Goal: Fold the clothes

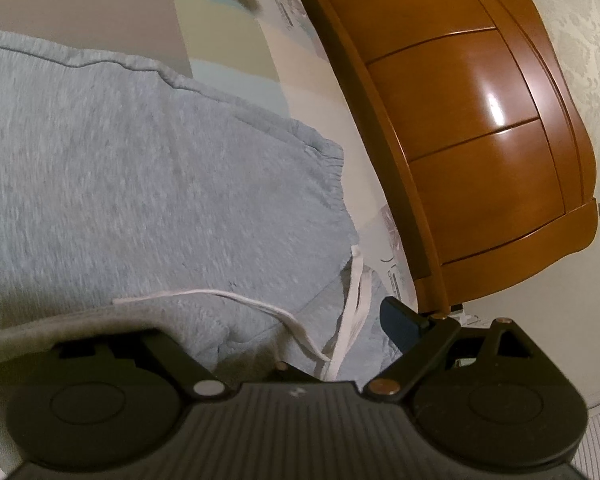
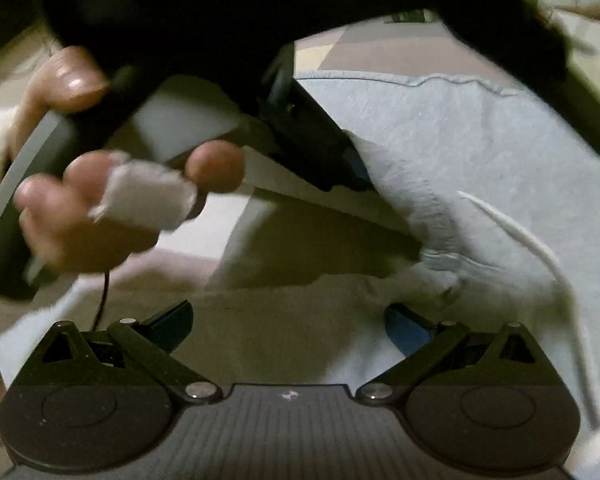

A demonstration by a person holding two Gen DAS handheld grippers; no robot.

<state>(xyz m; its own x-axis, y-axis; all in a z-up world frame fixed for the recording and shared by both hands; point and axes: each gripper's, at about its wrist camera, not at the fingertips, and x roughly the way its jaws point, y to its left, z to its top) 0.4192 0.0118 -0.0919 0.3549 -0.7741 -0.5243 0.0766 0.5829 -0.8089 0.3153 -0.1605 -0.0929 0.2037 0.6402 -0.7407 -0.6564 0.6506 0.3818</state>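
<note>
Left wrist view: grey sweatpants (image 1: pixel 132 168) lie spread on a bed, waistband toward a wooden headboard (image 1: pixel 472 120).

Its white drawstring (image 1: pixel 236 300) trails across the cloth toward the left claw (image 1: pixel 260 332), whose one blue pad shows beside the fabric while the other finger is covered by cloth, so its grip cannot be told. Only the right wrist view shows the right claw (image 2: pixel 290 326) spread open over the sweatpants (image 2: pixel 460 152), and a hand (image 2: pixel 100 184) with a bandaged finger holding the other tool.
</note>
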